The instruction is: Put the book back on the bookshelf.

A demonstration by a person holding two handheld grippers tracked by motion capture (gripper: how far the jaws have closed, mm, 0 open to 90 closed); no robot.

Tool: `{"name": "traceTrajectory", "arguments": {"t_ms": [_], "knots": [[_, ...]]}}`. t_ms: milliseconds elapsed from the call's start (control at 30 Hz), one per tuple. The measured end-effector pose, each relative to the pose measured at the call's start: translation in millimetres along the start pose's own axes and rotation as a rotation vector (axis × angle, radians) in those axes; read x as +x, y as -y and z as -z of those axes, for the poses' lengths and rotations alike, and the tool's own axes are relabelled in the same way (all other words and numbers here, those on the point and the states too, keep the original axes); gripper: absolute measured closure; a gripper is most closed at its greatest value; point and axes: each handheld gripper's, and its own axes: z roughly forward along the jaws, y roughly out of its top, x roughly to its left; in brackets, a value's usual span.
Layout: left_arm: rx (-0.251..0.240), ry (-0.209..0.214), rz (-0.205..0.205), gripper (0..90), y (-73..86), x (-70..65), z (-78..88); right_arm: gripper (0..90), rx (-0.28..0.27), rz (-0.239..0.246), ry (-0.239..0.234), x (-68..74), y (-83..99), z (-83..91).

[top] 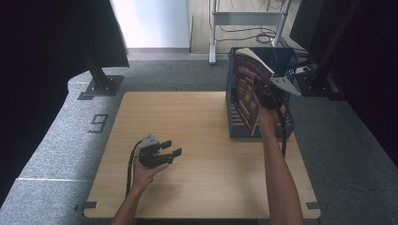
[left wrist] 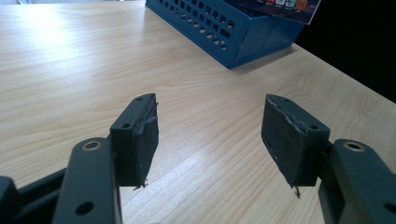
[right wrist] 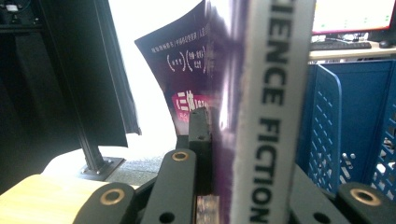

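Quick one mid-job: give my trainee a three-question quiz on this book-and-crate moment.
1. True or false: the right gripper is clamped on the book.
2. What is between the left gripper jaws? A) a book B) nothing C) a cable
3. Which English words run along the book's spine in the right gripper view?

Key: 1 true. 2 B; it rests open over the table. 3 "Science Fiction", partly cut off. The book stands tilted at the blue crate.
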Motion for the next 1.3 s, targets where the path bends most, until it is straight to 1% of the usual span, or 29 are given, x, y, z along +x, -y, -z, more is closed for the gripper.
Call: {"name": "traceTrajectory", "arguments": {"t_ms": [233,467,500,700,800,1300], "knots": [[-0.004,-0.001,0.002,36.9,0.0,1.0,1.9,81.7,0.003,-0.018,0.012,-2.8,2.0,-7.7],[-0.007,-0.001,0.003,36.9,0.0,2.1,2.8,81.7,0.005,-0.011,0.027,-4.1,1.4,-13.5],[-0.007,-0.001,0.003,36.9,0.0,2.4,2.7,81.7,0.001,-0.016,0.031,-4.5,1.6,-14.9],[-0.004,0.001,0.007,36.9,0.6,3.5,1.5,81.7,-0.01,-0.022,0.032,-4.9,3.1,-18.6],[-0.01,-0.001,0.01,37.0,0.8,4.3,1.9,81.7,-0.011,-0.022,0.034,-4.6,3.7,-20.2],[-0.025,-0.005,0.013,37.7,1.1,7.2,5.3,81.7,-0.02,-0.019,0.039,-1.5,3.6,-36.4]]}}
